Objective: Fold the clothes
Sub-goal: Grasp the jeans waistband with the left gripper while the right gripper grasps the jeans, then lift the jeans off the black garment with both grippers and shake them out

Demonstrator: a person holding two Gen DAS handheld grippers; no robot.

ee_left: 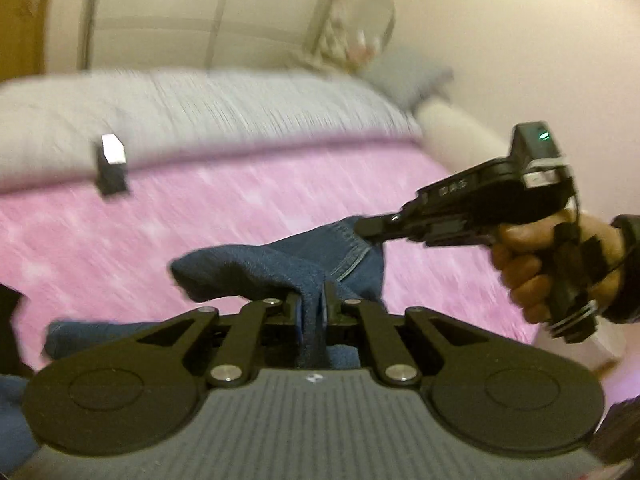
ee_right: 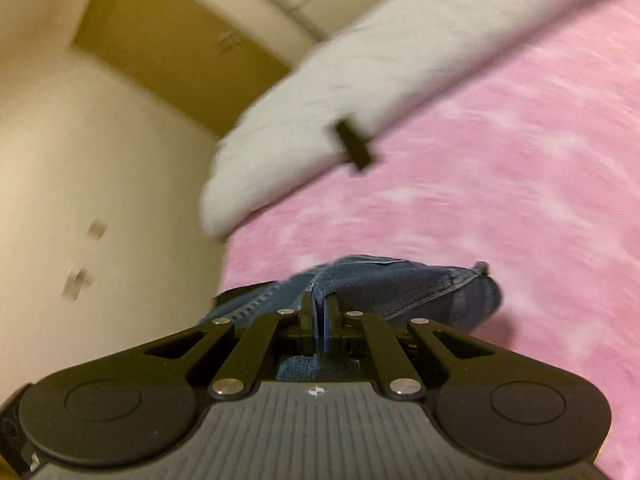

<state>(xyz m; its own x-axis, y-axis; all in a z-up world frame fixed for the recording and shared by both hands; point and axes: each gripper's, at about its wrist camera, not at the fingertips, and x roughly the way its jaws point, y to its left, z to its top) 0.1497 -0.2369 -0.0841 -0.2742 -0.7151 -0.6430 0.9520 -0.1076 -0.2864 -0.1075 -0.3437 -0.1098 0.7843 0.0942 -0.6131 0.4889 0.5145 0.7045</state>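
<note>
A pair of dark blue jeans (ee_left: 280, 268) hangs lifted above a pink blanket (ee_left: 240, 200) on a bed. My left gripper (ee_left: 313, 304) is shut on a fold of the denim at the bottom centre of the left wrist view. In that same view my right gripper (ee_left: 370, 229) comes in from the right, held by a hand (ee_left: 532, 264), and pinches the jeans' stitched edge. The right wrist view shows the right gripper (ee_right: 320, 308) shut on the jeans (ee_right: 400, 284), which bunch ahead of its fingers over the pink blanket (ee_right: 480, 200). Both views are motion-blurred.
A grey-white pillow (ee_left: 200, 112) lies across the far side of the bed, with a small black-and-white box (ee_left: 112, 164) at its front edge. A cream wall (ee_right: 100, 160) and a wooden door (ee_right: 160, 48) stand beyond the bed's left edge.
</note>
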